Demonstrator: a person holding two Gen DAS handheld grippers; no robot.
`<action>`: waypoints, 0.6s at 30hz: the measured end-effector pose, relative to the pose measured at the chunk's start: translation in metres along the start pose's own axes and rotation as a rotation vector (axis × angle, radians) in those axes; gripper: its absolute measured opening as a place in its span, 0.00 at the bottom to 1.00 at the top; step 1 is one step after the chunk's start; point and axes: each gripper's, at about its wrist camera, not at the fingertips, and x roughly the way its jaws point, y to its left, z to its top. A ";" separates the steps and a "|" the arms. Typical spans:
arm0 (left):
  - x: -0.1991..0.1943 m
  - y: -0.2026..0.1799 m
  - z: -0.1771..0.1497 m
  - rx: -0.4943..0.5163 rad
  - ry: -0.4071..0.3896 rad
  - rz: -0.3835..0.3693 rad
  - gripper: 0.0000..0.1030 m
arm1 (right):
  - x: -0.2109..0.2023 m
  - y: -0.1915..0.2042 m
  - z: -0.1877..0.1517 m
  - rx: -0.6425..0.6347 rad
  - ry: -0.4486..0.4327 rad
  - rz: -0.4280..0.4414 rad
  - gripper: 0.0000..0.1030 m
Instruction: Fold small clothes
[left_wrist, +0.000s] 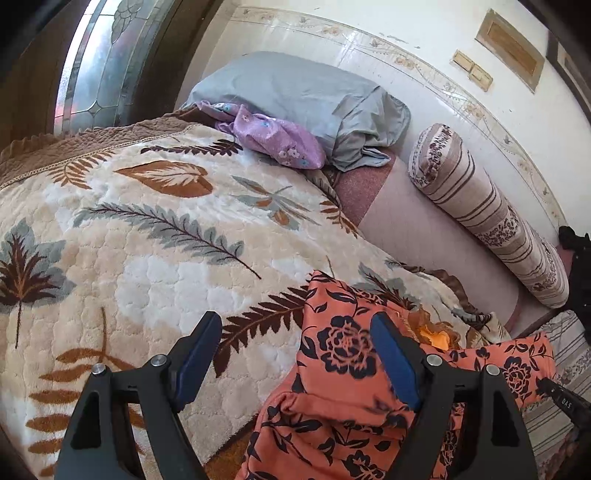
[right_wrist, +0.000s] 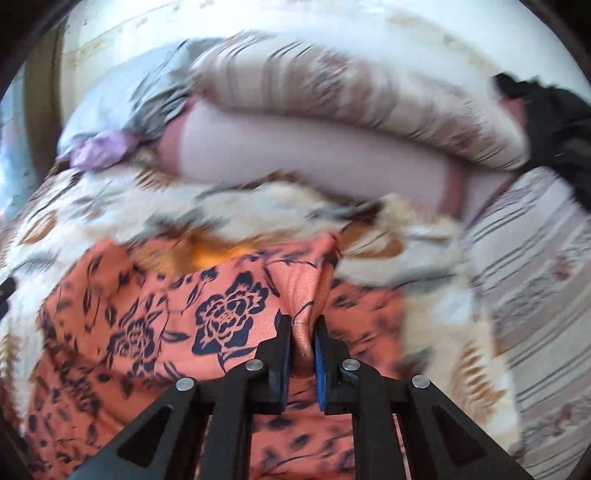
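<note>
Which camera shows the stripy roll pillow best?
The left wrist view. There the striped bolster pillow is sharp and shown nearly whole, lying along the wall beside the pink mattress. The right wrist view shows it only as a blurred band across the top.

Bright daylight from the window (left_wrist: 92, 70); left view sharp, right view motion-blurred, edges fisheye-bent.
</note>
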 end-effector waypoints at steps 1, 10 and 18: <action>0.008 -0.006 -0.004 0.031 0.039 -0.002 0.81 | 0.015 -0.018 -0.009 0.066 0.045 -0.001 0.11; 0.056 -0.033 -0.046 0.238 0.225 0.126 0.76 | 0.104 -0.068 -0.086 0.367 0.320 0.201 0.30; 0.069 -0.028 -0.051 0.257 0.266 0.205 0.75 | 0.060 -0.080 -0.065 0.426 0.039 0.255 0.81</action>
